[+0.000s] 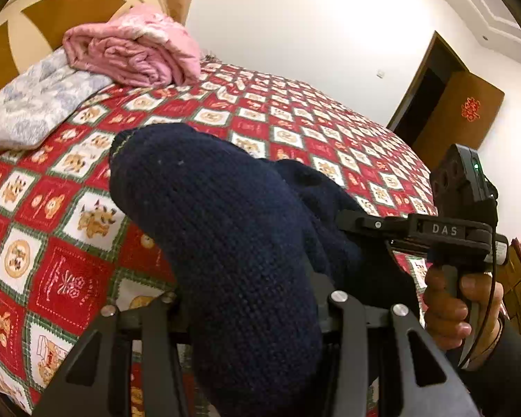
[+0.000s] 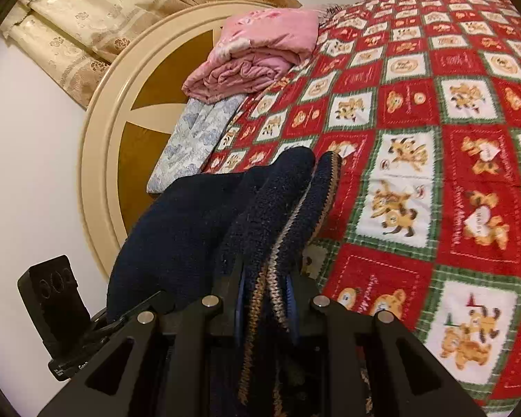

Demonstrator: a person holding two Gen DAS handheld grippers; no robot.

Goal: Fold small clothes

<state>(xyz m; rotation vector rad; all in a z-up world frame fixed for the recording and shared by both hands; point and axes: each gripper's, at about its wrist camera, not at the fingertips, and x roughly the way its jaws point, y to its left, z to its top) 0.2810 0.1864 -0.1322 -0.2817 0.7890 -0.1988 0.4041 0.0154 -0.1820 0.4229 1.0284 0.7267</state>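
The navy knit [image 1: 222, 243] hangs stretched between both tools above the quilt [image 1: 66, 208], the left gripper [image 1: 250, 316] clamped on a thick fold and the right gripper [image 2: 267, 278] pinched nearly closed on the striped edge [image 2: 278, 253], its length running hand to hand.

Bed [image 2: 434, 160] under red checked cover; pink quilt [image 1: 135, 52] stacked on blue-white quilt [image 1: 34, 104] near headboard [image 2: 100, 146].

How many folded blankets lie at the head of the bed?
2. The pink blanket lies on top, by the headboard; the pale blue blanket lies under it. The navy knit garment may hide others.
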